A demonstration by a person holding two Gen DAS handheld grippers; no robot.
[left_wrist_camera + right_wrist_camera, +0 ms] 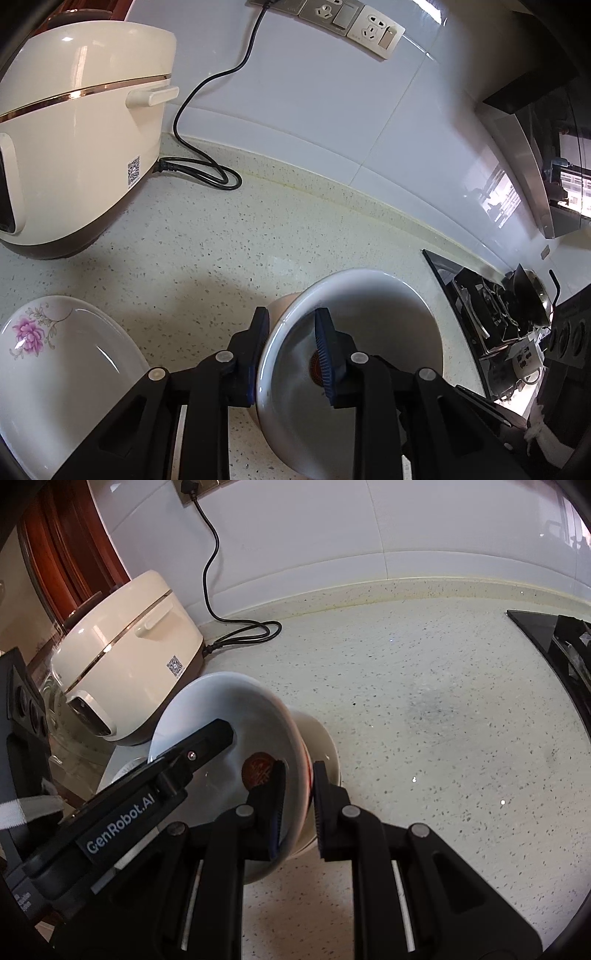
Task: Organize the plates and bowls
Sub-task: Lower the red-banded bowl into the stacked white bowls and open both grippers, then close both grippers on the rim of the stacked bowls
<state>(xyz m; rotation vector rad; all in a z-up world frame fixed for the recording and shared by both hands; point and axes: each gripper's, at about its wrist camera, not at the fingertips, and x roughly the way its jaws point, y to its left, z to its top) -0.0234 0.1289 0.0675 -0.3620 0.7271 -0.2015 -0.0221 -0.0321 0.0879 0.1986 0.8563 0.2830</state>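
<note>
Mid-desk, toward front edge: left tongs (291,350) and right tongs (299,805) pinching opposite rims of tilted white bowl (369,332), hovering over second bowl (325,746) directly beneath.

Both grippers are matte black plastic. The left gripper (291,354) has ribbed blue pads and round silver pivot pins on its linkage arms. The right gripper (299,805) has ribbed dark pads and the same pins. White lettering (120,825) on the left gripper's body reads GenRobot.AI.
</note>
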